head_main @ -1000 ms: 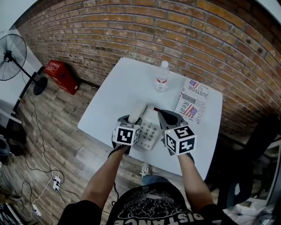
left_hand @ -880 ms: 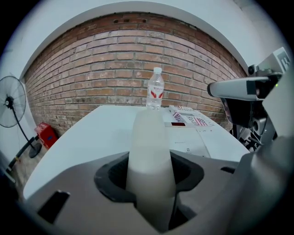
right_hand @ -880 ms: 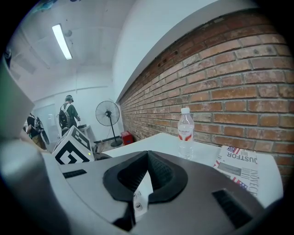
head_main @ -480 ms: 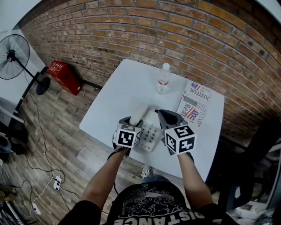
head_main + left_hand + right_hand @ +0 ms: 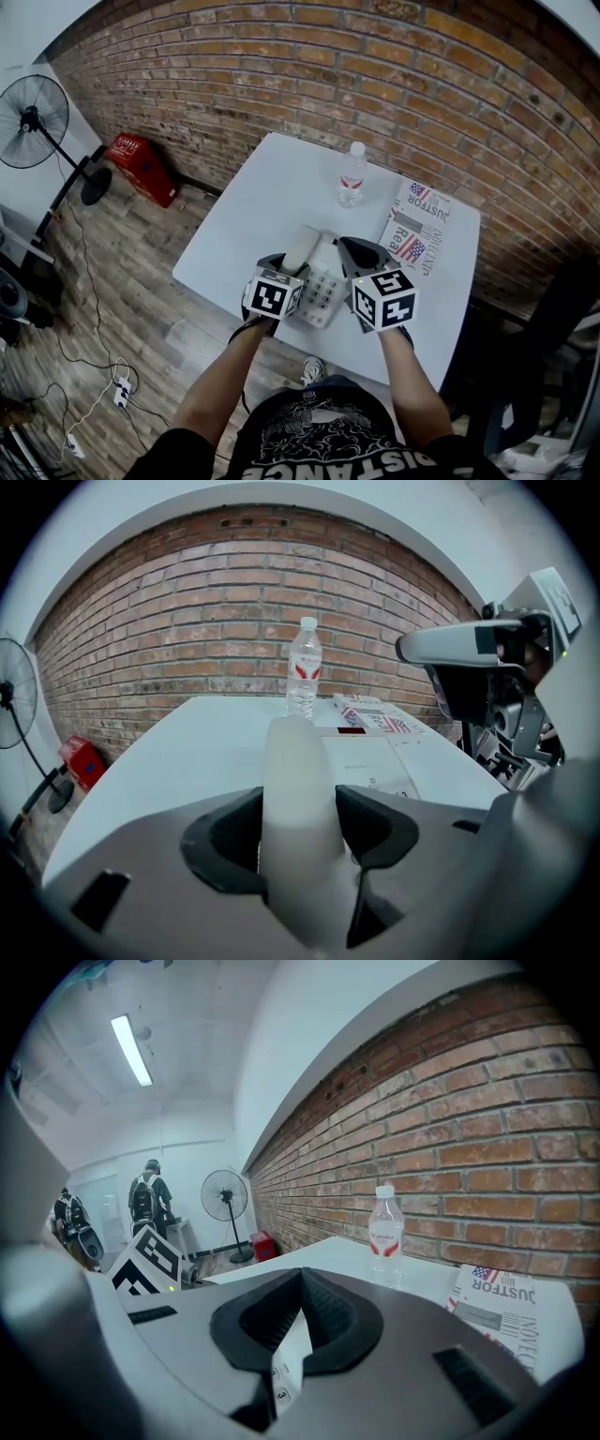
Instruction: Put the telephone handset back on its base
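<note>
Head view: white table [image 5: 244, 220] against a brick wall. The phone base [image 5: 323, 286] sits near the front edge, and the handset [image 5: 302, 246] lies along its left side. The left gripper [image 5: 281, 265] straddles the handset's near end. The right gripper [image 5: 349, 248] hangs over the right part of the base. A bottle [image 5: 352, 173] and a newspaper [image 5: 417, 230] lie farther back, to the right.

Left gripper view: jaws opening, handset between the pads, a dark sliver beside the left pad. Grip released.

Right gripper view: jaw tips pinched together, nothing held. Keypad buttons [image 5: 284, 1377] show below them. A fan [image 5: 223, 1196] stands far left.
</note>
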Action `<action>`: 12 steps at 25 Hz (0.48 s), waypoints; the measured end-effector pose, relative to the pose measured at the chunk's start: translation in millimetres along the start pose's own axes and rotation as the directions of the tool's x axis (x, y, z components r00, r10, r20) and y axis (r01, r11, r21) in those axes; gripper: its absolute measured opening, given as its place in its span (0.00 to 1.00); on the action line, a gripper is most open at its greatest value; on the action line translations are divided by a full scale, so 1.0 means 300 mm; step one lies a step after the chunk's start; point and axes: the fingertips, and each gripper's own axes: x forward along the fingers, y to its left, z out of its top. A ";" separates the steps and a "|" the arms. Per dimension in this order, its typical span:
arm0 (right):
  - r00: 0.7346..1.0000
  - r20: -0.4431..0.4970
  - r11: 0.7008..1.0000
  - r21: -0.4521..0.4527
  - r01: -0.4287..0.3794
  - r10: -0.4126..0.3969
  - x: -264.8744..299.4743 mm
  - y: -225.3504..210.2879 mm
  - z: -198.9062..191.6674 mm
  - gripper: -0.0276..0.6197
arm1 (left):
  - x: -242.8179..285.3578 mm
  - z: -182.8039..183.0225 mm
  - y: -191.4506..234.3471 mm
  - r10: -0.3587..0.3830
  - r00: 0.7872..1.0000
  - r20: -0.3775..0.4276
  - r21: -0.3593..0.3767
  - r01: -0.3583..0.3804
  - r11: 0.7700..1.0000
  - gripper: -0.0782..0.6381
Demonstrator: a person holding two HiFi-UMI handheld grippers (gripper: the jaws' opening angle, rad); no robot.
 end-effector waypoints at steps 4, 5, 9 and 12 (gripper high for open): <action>1.000 0.003 1.000 -0.001 0.000 0.000 -0.007 0.006 0.001 0.05 | -0.013 0.005 0.013 0.012 1.000 0.006 -0.005 -0.012 1.000 0.42; 1.000 0.003 1.000 -0.001 0.001 -0.001 -0.011 0.008 0.000 0.05 | -0.020 0.008 0.014 0.013 1.000 0.011 -0.004 -0.013 1.000 0.42; 1.000 0.006 1.000 -0.004 0.008 -0.008 -0.032 0.025 0.002 0.05 | -0.062 0.032 0.006 0.008 0.999 0.050 -0.001 -0.008 1.000 0.42; 1.000 0.012 1.000 -0.011 0.012 -0.012 -0.048 0.055 0.014 0.05 | -0.105 0.051 0.006 0.004 0.997 0.080 0.004 -0.004 1.000 0.42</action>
